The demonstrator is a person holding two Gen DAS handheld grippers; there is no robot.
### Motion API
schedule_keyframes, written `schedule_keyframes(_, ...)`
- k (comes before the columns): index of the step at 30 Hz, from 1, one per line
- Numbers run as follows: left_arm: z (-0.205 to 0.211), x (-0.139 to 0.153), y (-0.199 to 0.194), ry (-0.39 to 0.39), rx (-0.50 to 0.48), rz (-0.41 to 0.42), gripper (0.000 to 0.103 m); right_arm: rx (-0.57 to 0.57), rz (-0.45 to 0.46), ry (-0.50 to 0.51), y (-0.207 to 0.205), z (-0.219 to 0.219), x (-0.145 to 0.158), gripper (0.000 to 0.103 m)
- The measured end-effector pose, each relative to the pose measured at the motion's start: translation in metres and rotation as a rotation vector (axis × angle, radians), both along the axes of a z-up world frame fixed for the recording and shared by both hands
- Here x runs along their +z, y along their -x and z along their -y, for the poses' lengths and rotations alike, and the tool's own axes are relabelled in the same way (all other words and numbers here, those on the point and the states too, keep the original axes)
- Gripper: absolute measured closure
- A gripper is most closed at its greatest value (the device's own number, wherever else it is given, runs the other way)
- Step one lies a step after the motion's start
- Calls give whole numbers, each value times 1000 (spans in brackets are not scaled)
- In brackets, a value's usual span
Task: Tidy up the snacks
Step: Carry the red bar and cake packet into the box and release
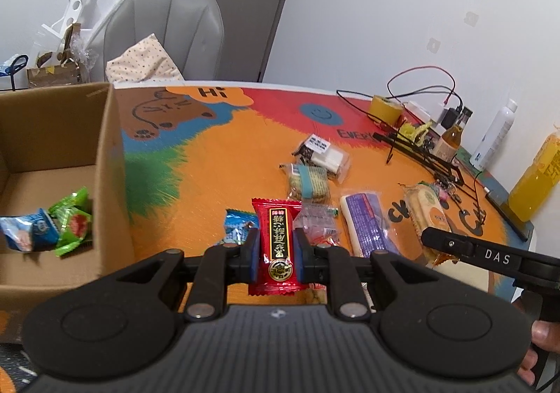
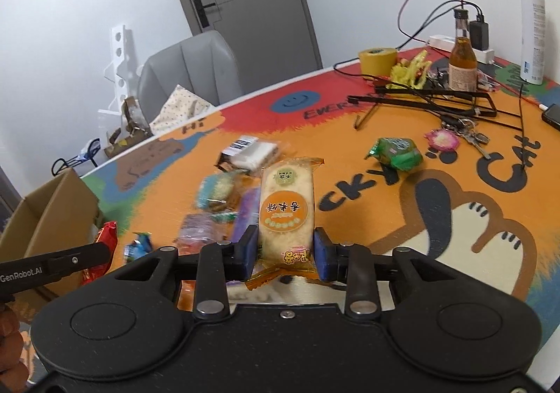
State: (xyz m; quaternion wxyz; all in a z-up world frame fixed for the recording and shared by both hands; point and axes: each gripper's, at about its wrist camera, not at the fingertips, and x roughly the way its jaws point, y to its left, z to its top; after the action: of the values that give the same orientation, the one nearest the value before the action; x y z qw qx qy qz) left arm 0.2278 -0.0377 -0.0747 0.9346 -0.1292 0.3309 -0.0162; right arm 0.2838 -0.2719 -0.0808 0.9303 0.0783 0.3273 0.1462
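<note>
My left gripper (image 1: 276, 246) is shut on a red snack packet (image 1: 277, 239) and holds it above the table, right of the cardboard box (image 1: 108, 162). The box holds a blue packet (image 1: 26, 230) and a green packet (image 1: 73, 221). My right gripper (image 2: 285, 249) is shut on a rice cracker pack with an orange label (image 2: 286, 207), lifted over the table. Loose snacks lie on the mat: a purple pack (image 1: 365, 223), a biscuit pack (image 1: 309, 181), a white pack (image 1: 323, 155), a small blue packet (image 1: 238, 223) and a green packet (image 2: 397, 151).
At the table's far right are a yellow tape roll (image 2: 378, 58), a brown bottle (image 2: 462, 60), a white spray can (image 2: 532, 29), black cables (image 2: 437, 99), keys (image 2: 465, 135) and an orange juice bottle (image 1: 535, 179). A grey chair (image 1: 168, 36) stands behind the table.
</note>
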Motion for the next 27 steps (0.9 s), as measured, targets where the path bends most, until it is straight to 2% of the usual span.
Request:
schedule_keyframes(15, -33, 36, 33, -31, 80, 71, 85, 121, 58, -56, 10, -48, 26, 72)
schedule_keyframes(27, -70, 56, 57, -59, 184, 106, 84, 243, 103, -99, 18, -97, 44, 72)
